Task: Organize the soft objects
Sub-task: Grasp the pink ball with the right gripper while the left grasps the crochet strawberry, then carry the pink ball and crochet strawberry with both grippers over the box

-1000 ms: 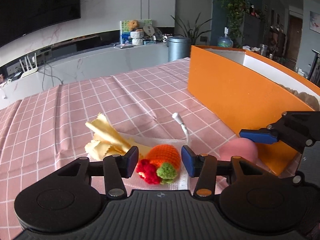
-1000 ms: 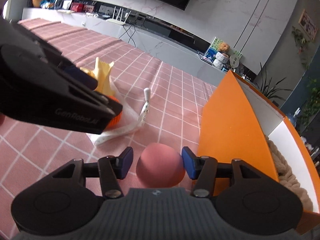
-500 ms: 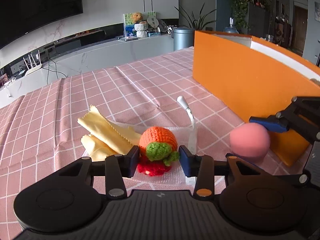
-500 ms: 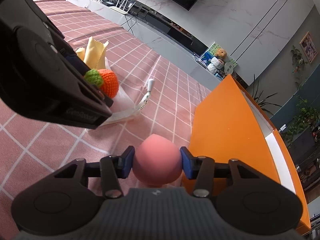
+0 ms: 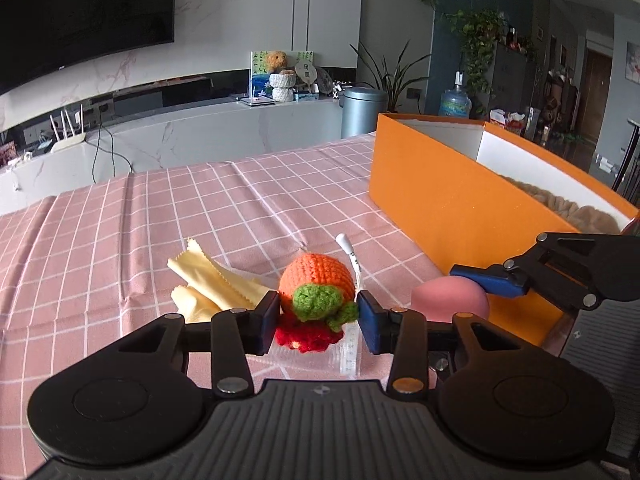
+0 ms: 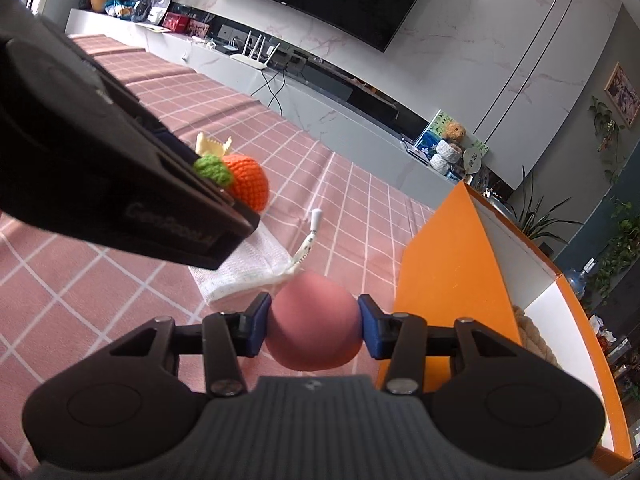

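two tongs (image 5: 318, 322) (image 6: 314, 326) gripping soft toys.

Left hand-held gripper (image 5: 318, 322) clamping crocheted orange (image 5: 316, 280), orange box (image 5: 460, 204) beside

Two close, downward wrist views

Crocheted toy (image 5: 316, 280) before folded cloths (image 5: 212, 280), ball (image 5: 448, 296) right, box (image 5: 460, 200) beyond, all on table (image 5: 120, 240)
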`<state>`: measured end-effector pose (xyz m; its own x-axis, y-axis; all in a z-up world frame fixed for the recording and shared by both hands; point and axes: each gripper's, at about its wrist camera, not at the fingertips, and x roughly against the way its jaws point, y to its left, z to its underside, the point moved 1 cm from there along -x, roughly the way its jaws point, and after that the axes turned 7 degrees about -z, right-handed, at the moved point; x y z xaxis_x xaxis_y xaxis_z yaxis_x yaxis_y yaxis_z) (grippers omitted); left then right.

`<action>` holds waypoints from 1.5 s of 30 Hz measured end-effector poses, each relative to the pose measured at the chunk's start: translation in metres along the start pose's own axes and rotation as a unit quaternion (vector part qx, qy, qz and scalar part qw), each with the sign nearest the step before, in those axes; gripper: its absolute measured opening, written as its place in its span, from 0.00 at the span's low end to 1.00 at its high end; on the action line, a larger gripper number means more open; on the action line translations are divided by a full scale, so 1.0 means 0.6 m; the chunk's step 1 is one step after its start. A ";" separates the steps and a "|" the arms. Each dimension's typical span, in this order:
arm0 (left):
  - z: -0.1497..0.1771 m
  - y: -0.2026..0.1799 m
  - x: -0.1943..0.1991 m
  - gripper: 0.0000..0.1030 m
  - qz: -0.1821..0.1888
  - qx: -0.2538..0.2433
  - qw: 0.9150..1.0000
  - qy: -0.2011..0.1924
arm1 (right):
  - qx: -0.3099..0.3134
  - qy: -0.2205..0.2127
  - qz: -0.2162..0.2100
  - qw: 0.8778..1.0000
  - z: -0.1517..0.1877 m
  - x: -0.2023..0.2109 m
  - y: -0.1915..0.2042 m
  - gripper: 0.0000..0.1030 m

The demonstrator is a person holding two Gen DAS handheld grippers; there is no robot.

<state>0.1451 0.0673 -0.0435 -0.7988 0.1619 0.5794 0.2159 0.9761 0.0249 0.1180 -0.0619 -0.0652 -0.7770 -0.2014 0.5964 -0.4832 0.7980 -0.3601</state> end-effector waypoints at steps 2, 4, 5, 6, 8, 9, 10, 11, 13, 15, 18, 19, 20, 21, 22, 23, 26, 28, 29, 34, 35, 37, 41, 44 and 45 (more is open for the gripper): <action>0.001 0.004 0.007 0.45 0.001 0.009 1.000 0.004 | -0.008 -0.007 -0.011 1.000 -0.001 0.008 -0.002 0.45; 0.004 0.008 0.015 0.45 0.002 0.018 1.000 0.006 | -0.022 -0.010 -0.024 0.999 -0.002 0.016 -0.005 0.45; 0.006 0.011 0.019 0.45 0.001 0.025 1.000 0.010 | -0.031 -0.012 -0.033 0.999 -0.002 0.019 -0.006 0.45; 0.007 0.014 0.022 0.45 0.001 0.032 0.999 0.015 | -0.041 -0.013 -0.045 0.998 -0.002 0.023 -0.008 0.45; 0.015 0.023 0.029 0.45 0.000 0.050 0.998 0.033 | -0.067 -0.012 -0.071 0.995 -0.001 0.029 -0.013 0.45; 0.019 0.026 0.033 0.45 -0.001 0.058 0.997 0.042 | -0.084 -0.010 -0.089 0.992 -0.002 0.030 -0.015 0.45; 0.024 0.030 0.036 0.45 -0.003 0.067 0.996 0.052 | -0.098 -0.006 -0.104 0.990 0.000 0.030 -0.016 0.45; 0.029 0.033 0.038 0.45 -0.004 0.077 0.995 0.061 | -0.112 0.001 -0.117 0.987 0.003 0.029 -0.017 0.45; 0.041 0.040 0.038 0.45 -0.002 0.096 0.992 0.079 | -0.137 0.015 -0.142 0.980 0.009 0.025 -0.017 0.45; 0.051 0.046 0.033 0.46 -0.004 0.109 0.989 0.100 | -0.153 0.029 -0.155 0.975 0.013 0.017 -0.017 0.45; 0.059 0.049 0.025 0.46 -0.012 0.109 0.987 0.115 | -0.167 0.043 -0.162 0.972 0.021 0.010 -0.017 0.47; 0.061 0.048 0.024 0.46 -0.014 0.106 0.987 0.118 | -0.169 0.043 -0.164 0.971 0.022 0.010 -0.017 0.47; 0.064 0.046 0.023 0.46 -0.015 0.103 0.987 0.121 | -0.169 0.044 -0.164 0.971 0.023 0.011 -0.020 0.48; 0.068 0.043 0.023 0.46 -0.015 0.101 0.987 0.125 | -0.169 0.045 -0.164 0.971 0.023 0.010 -0.020 0.49; 0.068 0.043 0.022 0.47 -0.016 0.099 0.987 0.123 | -0.169 0.046 -0.164 0.971 0.023 0.010 -0.019 0.49; 0.070 0.041 0.022 0.48 -0.018 0.096 0.988 0.121 | -0.172 0.047 -0.165 0.970 0.025 0.010 -0.021 0.51; 0.073 0.040 0.022 0.53 -0.024 0.094 0.988 0.116 | -0.185 0.051 -0.171 0.966 0.027 0.013 -0.031 0.51; 0.073 0.037 0.022 0.58 -0.028 0.084 0.990 0.113 | -0.191 0.055 -0.174 0.965 0.028 0.013 -0.035 0.52; 0.073 0.034 0.022 0.62 -0.034 0.077 0.991 0.108 | -0.194 0.058 -0.175 0.963 0.029 0.014 -0.037 0.54; 0.070 0.023 0.020 0.60 -0.041 0.054 0.994 0.088 | -0.203 0.061 -0.174 0.962 0.032 0.020 -0.047 0.56; 0.069 0.022 0.018 0.56 -0.039 0.052 0.994 0.087 | -0.204 0.060 -0.175 0.961 0.033 0.021 -0.048 0.56; 0.069 0.018 0.014 0.47 -0.035 0.046 0.994 0.091 | -0.205 0.060 -0.177 0.961 0.033 0.022 -0.049 0.52; 0.069 0.013 0.015 0.46 -0.039 0.034 0.995 0.090 | -0.202 0.062 -0.178 0.961 0.033 0.022 -0.049 0.47; 0.065 0.014 0.018 0.46 -0.034 0.039 0.995 0.086 | -0.199 0.057 -0.177 0.962 0.028 0.025 -0.050 0.44; 0.062 0.013 0.022 0.46 -0.032 0.040 0.995 0.080 | -0.200 0.053 -0.178 0.962 0.026 0.028 -0.052 0.44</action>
<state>0.1155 0.0826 -0.0658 -0.7085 0.0793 0.7012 0.1167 0.9932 0.0055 0.1138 -0.0989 -0.0548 -0.5363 -0.4600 0.7077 -0.4999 0.8487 0.1728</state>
